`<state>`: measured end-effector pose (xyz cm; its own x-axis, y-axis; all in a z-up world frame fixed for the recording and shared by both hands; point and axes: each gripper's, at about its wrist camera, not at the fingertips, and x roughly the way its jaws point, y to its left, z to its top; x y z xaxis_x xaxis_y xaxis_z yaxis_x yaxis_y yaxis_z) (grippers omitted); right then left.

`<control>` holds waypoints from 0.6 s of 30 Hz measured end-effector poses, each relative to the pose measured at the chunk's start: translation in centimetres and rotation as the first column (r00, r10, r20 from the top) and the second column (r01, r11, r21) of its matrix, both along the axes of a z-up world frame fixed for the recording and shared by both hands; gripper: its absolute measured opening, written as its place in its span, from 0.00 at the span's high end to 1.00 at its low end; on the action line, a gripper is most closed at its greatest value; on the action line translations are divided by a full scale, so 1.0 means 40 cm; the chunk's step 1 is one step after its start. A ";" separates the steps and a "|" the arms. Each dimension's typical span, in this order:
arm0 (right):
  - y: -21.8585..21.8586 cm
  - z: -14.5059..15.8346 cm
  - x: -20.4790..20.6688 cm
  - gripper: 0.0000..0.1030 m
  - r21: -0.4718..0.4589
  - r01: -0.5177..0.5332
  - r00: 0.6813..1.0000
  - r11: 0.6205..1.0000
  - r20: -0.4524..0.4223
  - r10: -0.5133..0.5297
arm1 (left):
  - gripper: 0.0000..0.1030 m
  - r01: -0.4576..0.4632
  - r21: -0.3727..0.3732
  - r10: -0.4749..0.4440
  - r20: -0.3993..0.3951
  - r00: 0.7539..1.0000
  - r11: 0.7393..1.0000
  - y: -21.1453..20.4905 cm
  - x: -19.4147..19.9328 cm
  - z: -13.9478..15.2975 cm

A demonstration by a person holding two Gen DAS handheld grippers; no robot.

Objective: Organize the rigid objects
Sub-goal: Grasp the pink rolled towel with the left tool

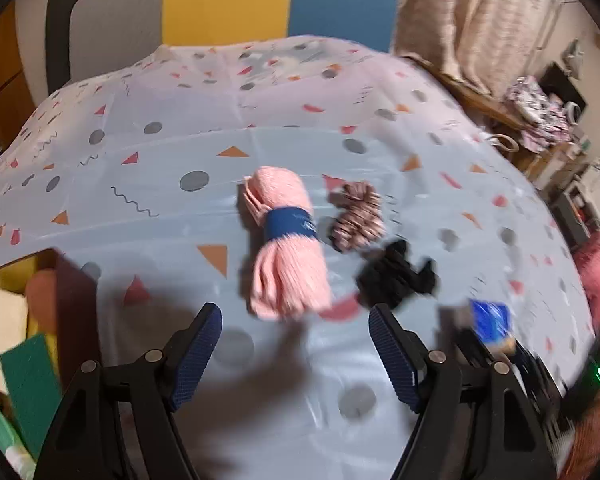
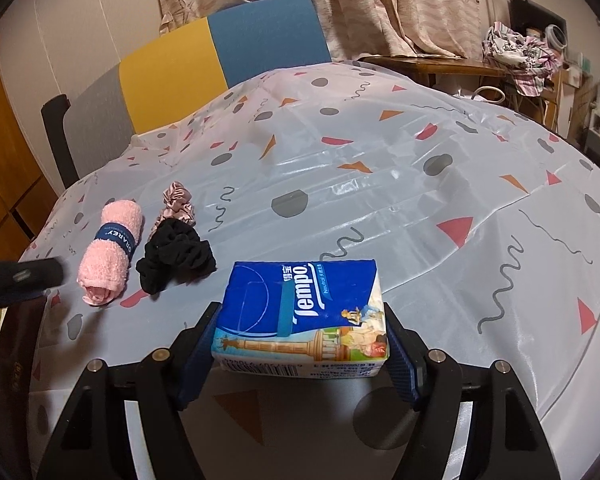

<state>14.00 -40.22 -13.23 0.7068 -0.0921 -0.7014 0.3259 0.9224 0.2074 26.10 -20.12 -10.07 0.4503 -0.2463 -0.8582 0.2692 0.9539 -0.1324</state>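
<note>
My right gripper (image 2: 300,344) is shut on a blue Tempo tissue pack (image 2: 302,316) and holds it above the patterned tablecloth (image 2: 380,184). The pack also shows blurred at the right of the left wrist view (image 1: 492,324). My left gripper (image 1: 296,320) is open and empty, just short of a rolled pink towel with a blue band (image 1: 284,240). The towel (image 2: 110,252) lies left of the pack in the right wrist view. My left gripper's tip (image 2: 28,276) shows at the left edge there.
A striped pink scrunchie (image 1: 356,216) (image 2: 178,204) and a black scrunchie (image 1: 396,276) (image 2: 176,256) lie right of the towel. A brown box (image 1: 66,304) with foam blocks and a green piece stands at the table's left edge. A chair (image 2: 220,52) stands behind the table.
</note>
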 end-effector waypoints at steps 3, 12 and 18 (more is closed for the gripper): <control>-0.003 -0.002 -0.001 0.28 0.003 0.002 1.000 1.000 0.004 -0.002 | 0.25 -0.037 0.008 0.038 -0.017 0.999 0.999 -0.012 0.058 -0.029; -0.005 -0.002 -0.004 0.27 0.008 0.002 1.000 1.000 0.010 -0.002 | 0.27 -0.086 0.056 0.084 0.040 0.996 0.995 -0.042 0.141 -0.073; -0.006 -0.002 -0.003 0.27 0.011 0.001 1.000 1.000 0.011 -0.001 | 0.43 -0.048 0.082 0.042 0.076 0.996 0.996 -0.060 0.146 -0.109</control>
<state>13.89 -40.46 -13.31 0.7142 -0.0854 -0.6947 0.3249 0.9195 0.2210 31.92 -22.50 -14.41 0.5225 -0.1534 -0.8387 0.2318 0.9722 -0.0334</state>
